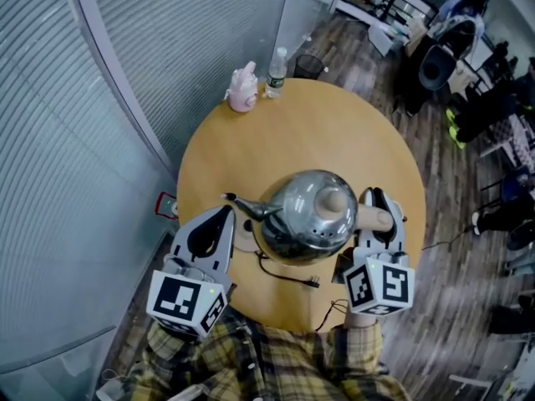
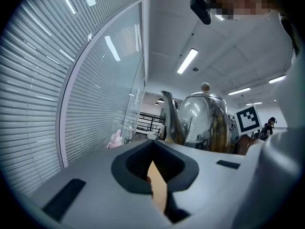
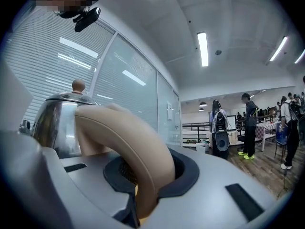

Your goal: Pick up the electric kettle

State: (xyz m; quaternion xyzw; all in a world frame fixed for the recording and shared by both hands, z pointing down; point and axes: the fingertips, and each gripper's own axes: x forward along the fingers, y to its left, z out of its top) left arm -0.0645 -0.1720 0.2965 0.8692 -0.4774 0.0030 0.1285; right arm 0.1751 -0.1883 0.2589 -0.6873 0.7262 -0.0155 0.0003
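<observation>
The steel electric kettle (image 1: 305, 215) with a beige knob hangs above the round wooden table (image 1: 334, 132). My right gripper (image 1: 378, 199) is shut on its beige handle (image 1: 374, 218); in the right gripper view the handle (image 3: 128, 142) curves down between the jaws of that gripper (image 3: 145, 168), with the kettle body (image 3: 55, 120) at the left. My left gripper (image 1: 224, 214) hovers beside the spout, shut, with nothing in it. From the left gripper view the kettle (image 2: 202, 120) stands beyond the jaws of the left gripper (image 2: 155, 171), and only a narrow slit shows between them.
A beige kettle base (image 1: 243, 234) and its black cord (image 1: 288, 276) lie on the table under the kettle. A pink container (image 1: 243, 88) and a water bottle (image 1: 276, 72) stand at the far edge. Glass walls with blinds run along the left. People and chairs (image 1: 468, 65) are at the right.
</observation>
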